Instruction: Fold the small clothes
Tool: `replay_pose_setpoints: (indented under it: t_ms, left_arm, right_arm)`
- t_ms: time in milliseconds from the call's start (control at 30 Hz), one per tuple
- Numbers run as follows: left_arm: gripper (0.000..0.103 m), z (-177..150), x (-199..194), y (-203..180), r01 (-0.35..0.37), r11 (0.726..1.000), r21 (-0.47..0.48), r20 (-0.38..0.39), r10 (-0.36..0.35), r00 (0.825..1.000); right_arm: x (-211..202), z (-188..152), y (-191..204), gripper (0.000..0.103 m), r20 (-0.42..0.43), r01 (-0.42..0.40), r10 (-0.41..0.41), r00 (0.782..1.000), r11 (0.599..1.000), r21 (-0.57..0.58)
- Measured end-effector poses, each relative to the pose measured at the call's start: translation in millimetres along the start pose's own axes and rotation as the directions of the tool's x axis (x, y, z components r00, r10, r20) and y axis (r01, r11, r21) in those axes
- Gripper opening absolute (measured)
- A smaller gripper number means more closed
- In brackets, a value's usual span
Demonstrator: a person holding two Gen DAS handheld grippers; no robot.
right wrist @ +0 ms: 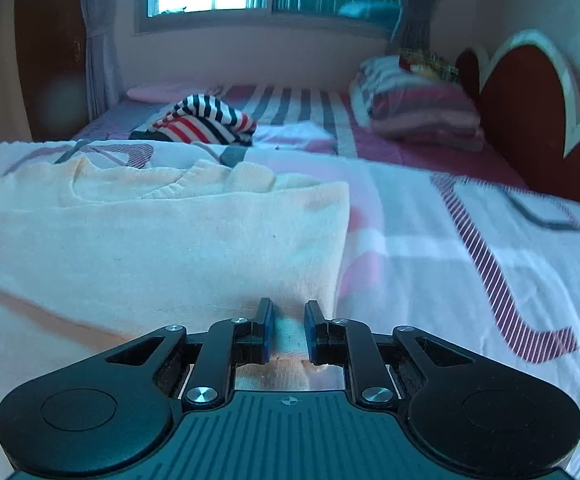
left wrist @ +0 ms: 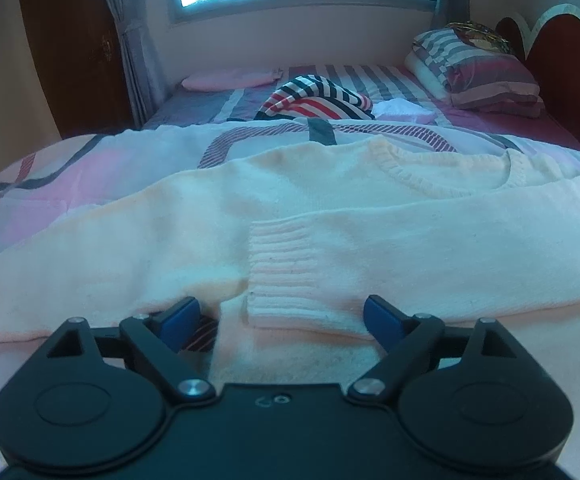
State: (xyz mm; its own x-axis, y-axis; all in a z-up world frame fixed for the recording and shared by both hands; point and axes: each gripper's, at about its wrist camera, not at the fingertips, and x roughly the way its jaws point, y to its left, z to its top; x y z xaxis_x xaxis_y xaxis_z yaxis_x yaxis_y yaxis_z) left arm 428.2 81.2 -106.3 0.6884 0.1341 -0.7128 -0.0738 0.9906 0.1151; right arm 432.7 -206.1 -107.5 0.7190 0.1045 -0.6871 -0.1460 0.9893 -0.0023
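Note:
A cream knit sweater lies flat on the bed, neckline away from me, one sleeve folded across its body with the ribbed cuff near the middle. My left gripper is open, low over the sweater, its blue pads either side of the cuff. In the right wrist view the sweater fills the left half, its right side folded in. My right gripper is nearly closed, with cream fabric of the sweater's near edge between its pads.
A striped red, white and navy garment is bunched farther up the bed. Folded striped bedding and pillows are stacked by the dark red headboard. A pink pillow lies below the window. The patterned bedsheet extends to the right.

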Motion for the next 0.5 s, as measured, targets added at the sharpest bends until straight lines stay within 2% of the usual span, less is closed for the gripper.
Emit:
replay_pose_setpoints:
  t_ms: [133,500]
  left_arm:
    - [0.08,3.0,-7.9,4.5,0.013,1.0,0.01,0.004,-0.013,1.0]
    - [0.079,8.3,-20.5,39.5,0.054,0.999,0.006,0.031,-0.054,0.998]
  right_arm:
    - [-14.0,8.0,12.2,0.015,0.018,0.008,-0.008,1.0,1.0,0.01]
    - [-38.3,14.8,52.8,0.015,0.017,0.045,-0.045,0.999,0.999,0.012]
